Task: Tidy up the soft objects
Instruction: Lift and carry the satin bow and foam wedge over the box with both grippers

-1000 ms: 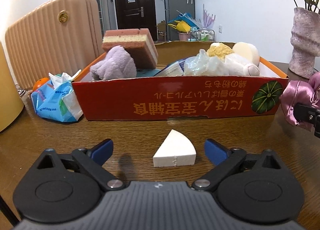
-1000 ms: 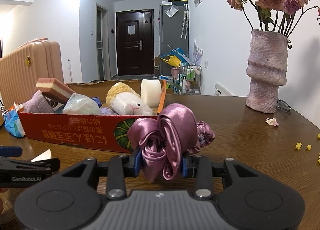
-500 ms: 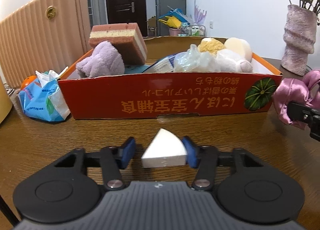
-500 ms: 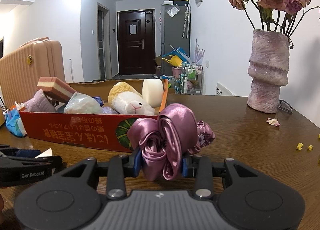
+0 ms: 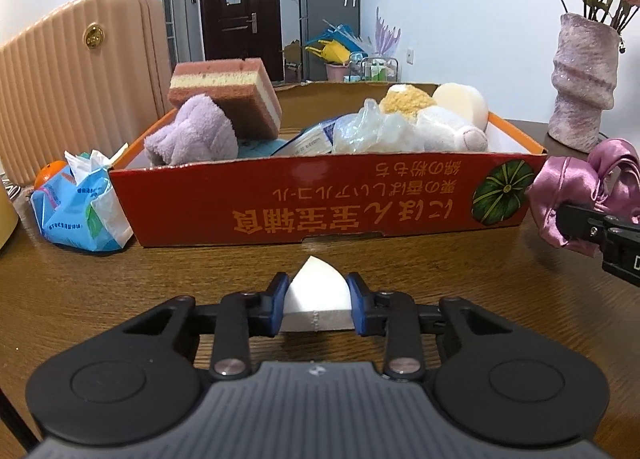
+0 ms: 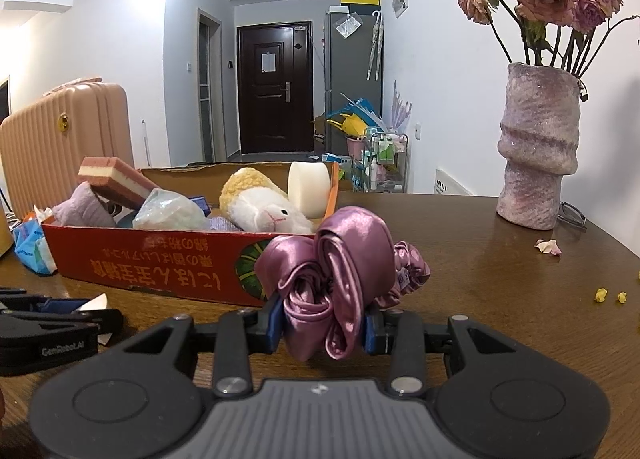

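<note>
A white wedge-shaped sponge [image 5: 318, 293] lies on the brown table, and my left gripper [image 5: 318, 299] is shut on it, its blue pads pressing both sides. My right gripper [image 6: 322, 323] is shut on a shiny purple satin scrunchie [image 6: 336, 271], which also shows at the right edge of the left wrist view as the scrunchie [image 5: 576, 183]. Just beyond both stands a red cardboard box [image 5: 320, 199] holding a layered pink sponge [image 5: 228, 95], a lilac towel [image 5: 192, 135], a crumpled plastic bag [image 5: 368, 131], a plush lamb [image 6: 268, 207] and a round white sponge [image 6: 310, 189].
A blue tissue pack [image 5: 76, 203] and an orange fruit [image 5: 50, 173] lie left of the box. A pink suitcase [image 5: 80, 71] stands behind them. At the right stands a mauve vase [image 6: 538, 147] with dried roses; petals [image 6: 550, 247] and yellow crumbs [image 6: 608, 295] dot the table nearby.
My left gripper's fingers have come together from wide apart onto the white wedge sponge. The right gripper and its scrunchie have stayed put.
</note>
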A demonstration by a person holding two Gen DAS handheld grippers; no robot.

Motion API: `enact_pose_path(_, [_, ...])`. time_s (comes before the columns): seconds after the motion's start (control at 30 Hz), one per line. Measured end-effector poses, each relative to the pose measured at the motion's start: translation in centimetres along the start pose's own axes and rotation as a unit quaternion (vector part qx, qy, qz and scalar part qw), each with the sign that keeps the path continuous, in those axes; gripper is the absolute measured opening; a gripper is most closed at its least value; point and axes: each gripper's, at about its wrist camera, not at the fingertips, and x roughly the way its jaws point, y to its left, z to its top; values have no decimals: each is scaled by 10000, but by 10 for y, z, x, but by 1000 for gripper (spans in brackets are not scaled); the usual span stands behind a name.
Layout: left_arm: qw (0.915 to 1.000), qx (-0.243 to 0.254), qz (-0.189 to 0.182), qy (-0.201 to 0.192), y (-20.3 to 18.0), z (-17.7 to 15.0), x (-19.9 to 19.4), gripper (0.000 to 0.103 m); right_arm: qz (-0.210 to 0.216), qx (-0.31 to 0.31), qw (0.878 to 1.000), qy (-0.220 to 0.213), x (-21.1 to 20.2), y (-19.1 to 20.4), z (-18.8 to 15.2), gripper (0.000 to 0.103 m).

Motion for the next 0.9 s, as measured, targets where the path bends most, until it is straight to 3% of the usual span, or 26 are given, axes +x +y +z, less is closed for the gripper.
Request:
enact_pose_path(0.27, [9995,90,0,-298,-3,2,-12,32,50,-1,9999,-153,-6,0,2,36])
enact_pose_path(0.9, [9927,14,-2,-1207,-3,17,-51,32,249,-198,9944,-1003,-35,15,12,36])
